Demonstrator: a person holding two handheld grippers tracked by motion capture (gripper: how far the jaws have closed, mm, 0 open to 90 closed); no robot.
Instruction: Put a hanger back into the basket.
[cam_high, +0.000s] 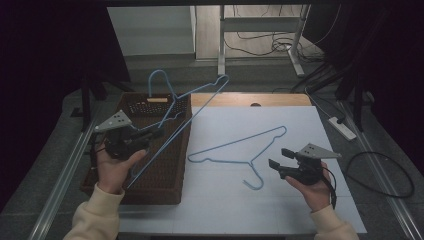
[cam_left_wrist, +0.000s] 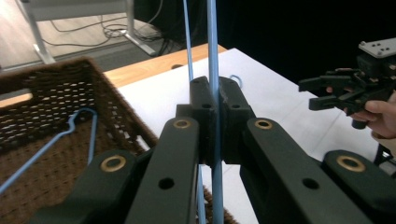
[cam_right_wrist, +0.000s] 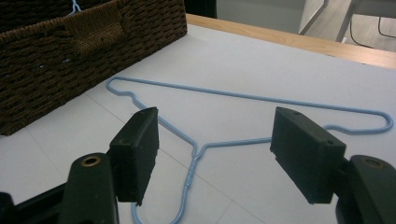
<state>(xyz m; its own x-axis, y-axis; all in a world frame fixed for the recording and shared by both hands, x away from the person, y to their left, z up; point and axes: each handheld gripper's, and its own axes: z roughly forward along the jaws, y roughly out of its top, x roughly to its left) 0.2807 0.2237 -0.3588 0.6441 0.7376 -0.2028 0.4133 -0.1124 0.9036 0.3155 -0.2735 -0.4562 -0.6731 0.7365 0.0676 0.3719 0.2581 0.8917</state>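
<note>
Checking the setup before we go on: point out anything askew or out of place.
Nothing looks damaged. One blue hanger hangs tilted over the wicker basket, clamped in the left gripper; another lies flat on the white mat.

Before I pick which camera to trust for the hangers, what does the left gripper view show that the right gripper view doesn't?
Left gripper view: the left claw shut on a blue hanger wire, another hanger inside the basket, and the right claw farther off. Right gripper view: the right claw's open jaws over the hanger on the white table. Both: the brown wicker basket.

Left claw (cam_high: 159, 132) clamped shut and raised; right claw (cam_high: 279, 158) wide open, low.
</note>
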